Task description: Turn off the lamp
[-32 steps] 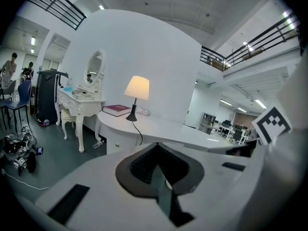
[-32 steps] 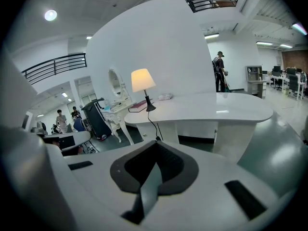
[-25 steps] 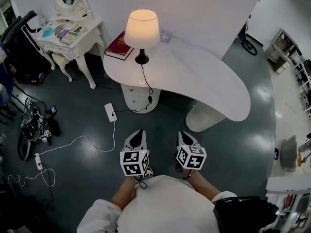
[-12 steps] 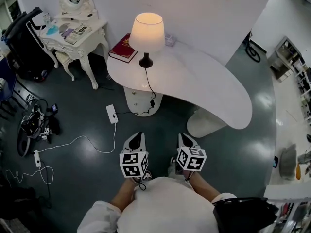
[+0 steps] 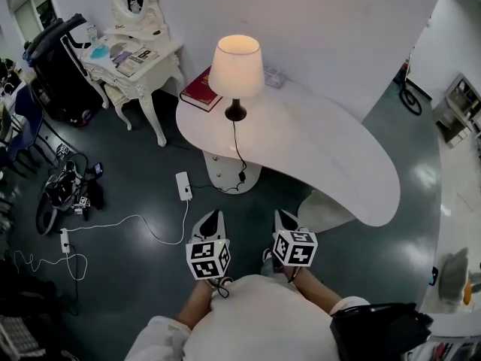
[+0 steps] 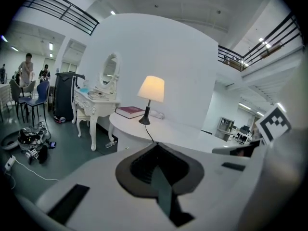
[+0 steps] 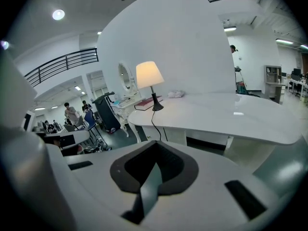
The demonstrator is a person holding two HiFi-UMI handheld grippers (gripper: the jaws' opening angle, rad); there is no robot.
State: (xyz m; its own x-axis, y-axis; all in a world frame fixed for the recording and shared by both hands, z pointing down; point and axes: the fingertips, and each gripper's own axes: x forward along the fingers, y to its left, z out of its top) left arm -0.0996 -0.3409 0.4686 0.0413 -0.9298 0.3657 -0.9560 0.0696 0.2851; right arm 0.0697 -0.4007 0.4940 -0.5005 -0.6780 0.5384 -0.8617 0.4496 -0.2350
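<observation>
The lamp is lit; its cream shade stands on a black stem and base at the left end of the curved white table. Its black cord runs over the table edge down to an inline switch and on to a white power strip on the floor. Low in the head view, well short of the table, my left gripper and right gripper are both shut and empty. The lamp shows far ahead of my left gripper. It also glows beyond my right gripper.
A red book lies beside the lamp. A white dressing table with a mirror and a black suitcase stand at the left. Cables and gear lie on the dark floor. People stand far off.
The lamp and table sit lower and nearer in the head view, so I have moved toward them. Both grippers stay shut and side by side.
</observation>
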